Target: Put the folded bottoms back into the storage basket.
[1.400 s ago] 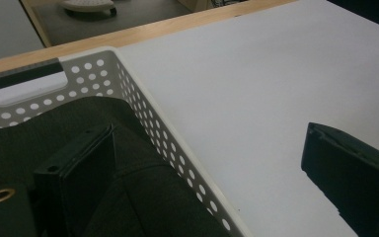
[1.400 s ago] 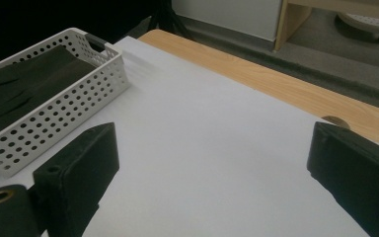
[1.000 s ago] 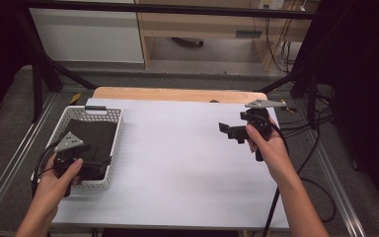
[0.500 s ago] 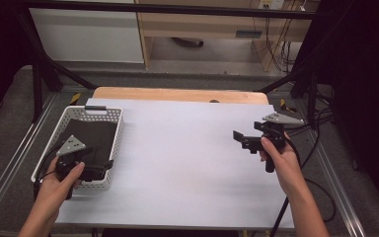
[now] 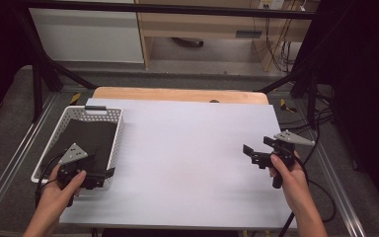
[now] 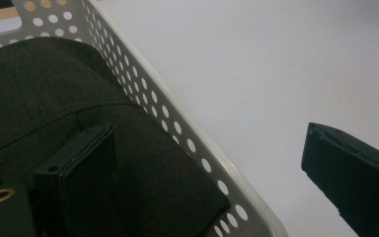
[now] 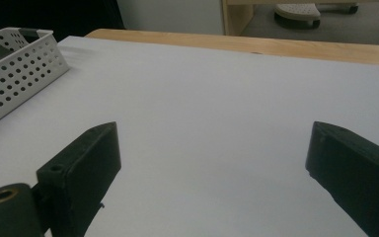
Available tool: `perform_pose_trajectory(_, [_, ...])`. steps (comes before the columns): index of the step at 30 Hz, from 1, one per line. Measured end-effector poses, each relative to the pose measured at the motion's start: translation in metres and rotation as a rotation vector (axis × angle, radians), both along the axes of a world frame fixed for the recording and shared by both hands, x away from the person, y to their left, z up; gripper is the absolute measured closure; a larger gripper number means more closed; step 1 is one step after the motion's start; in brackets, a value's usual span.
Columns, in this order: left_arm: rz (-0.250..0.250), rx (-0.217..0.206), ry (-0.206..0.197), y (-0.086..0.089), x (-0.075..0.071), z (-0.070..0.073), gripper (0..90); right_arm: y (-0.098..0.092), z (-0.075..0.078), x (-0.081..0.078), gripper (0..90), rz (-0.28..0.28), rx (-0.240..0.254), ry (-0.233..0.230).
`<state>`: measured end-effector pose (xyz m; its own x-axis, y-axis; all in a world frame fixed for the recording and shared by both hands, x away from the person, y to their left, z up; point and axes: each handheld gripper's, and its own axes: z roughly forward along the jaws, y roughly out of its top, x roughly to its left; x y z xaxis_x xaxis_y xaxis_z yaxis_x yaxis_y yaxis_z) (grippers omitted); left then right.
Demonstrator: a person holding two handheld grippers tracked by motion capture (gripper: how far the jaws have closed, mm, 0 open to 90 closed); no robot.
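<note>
- Dark, folded woven cloth [image 5: 86, 140] lay inside the white perforated plastic basket [image 5: 112, 112] at the left edge of the white counter [image 5: 187, 148] — filling most of the basket floor, its near fold rising close to the rim.
- Left gripper [image 5: 100, 174] hung at the basket's near right corner; in the left gripper view its fingers [image 6: 76, 168] stood wide apart, one over the cloth and the other outside the basket wall above bare counter, gripping nothing.
- Right gripper [image 5: 252, 154] was held well apart from the basket, low above the right side of the counter; its fingers [image 7: 81, 163] were spread wide too, with only blank surface between them.
- Judging by this, the cloth was not yet grasped: if it was to come out of the basket, everything remained to do — closing on a fold, lifting it clear, laying it on the counter. If it was being put away, that looked finished.
</note>
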<state>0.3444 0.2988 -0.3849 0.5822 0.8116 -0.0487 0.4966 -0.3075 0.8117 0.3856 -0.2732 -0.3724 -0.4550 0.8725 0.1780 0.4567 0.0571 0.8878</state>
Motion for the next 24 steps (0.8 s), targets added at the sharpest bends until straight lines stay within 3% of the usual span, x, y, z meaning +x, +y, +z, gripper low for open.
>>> perform_pose_trajectory(12, [0.001, -0.01, -0.016, 0.0, -0.002, 0.0, 6.8, -0.005, -0.026, -0.02, 7.0, -0.02, 0.001, -0.001])
perform_pose_trajectory(24, [-0.01, -0.005, -0.023, -0.002, -0.004, 0.0, 6.8, 0.007, -0.046, -0.036, 6.4, 0.015, -0.034, 0.004])
